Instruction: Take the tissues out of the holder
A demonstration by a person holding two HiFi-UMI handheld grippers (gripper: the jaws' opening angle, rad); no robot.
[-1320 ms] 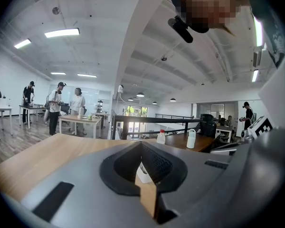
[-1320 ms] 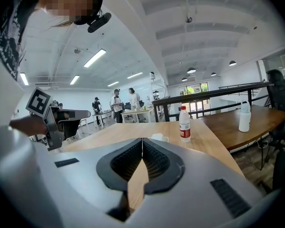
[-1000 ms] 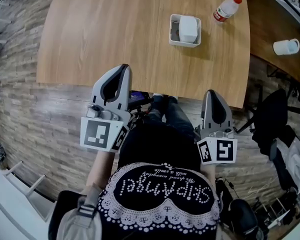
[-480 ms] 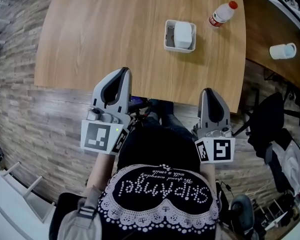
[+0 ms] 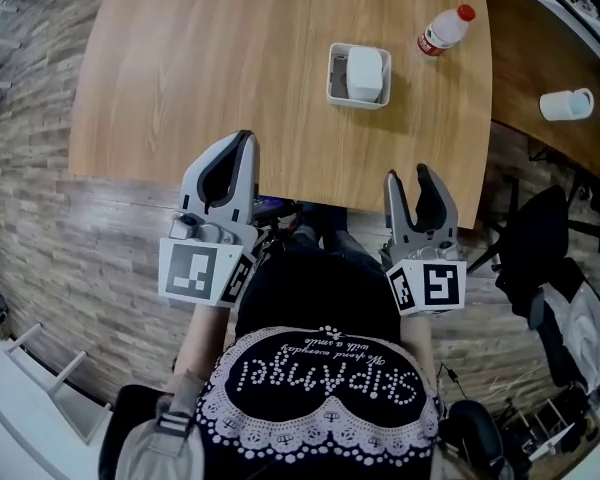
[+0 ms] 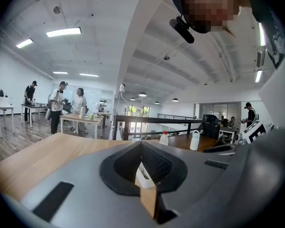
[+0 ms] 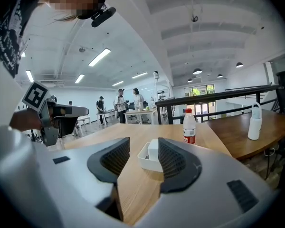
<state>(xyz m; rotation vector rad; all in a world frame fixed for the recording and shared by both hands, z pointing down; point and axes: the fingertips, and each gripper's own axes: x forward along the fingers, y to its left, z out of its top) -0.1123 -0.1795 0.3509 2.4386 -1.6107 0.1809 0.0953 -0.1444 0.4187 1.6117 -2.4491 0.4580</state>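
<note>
tissues sit in the holder, well ahead of both hand-held grippers

the white tissues (image 5: 366, 72) stand in the white holder (image 5: 333, 76), packed against its right side as the head view shows it. the holder rests on the wooden surface (image 5: 200, 58), well apart from both hand-held grippers. it is ahead and a little to the left of the right hand-held gripper (image 5: 408, 176), and ahead and to the right of the left hand-held gripper (image 5: 240, 138). in the right gripper view the holder shows through the gap between the jaws, far beyond them. those jaws have just been opening and now stand released, with nothing between the pads. the left hand-held gripper is clenched, jaw tips together on nothing. both reach only to the near edge of the surface. a red-capped bottle (image 5: 441, 30) stands just beyond the holder, ahead and slightly right of the right hand-held gripper. a white container (image 5: 566, 104) sits on a darker table farther right.
</note>
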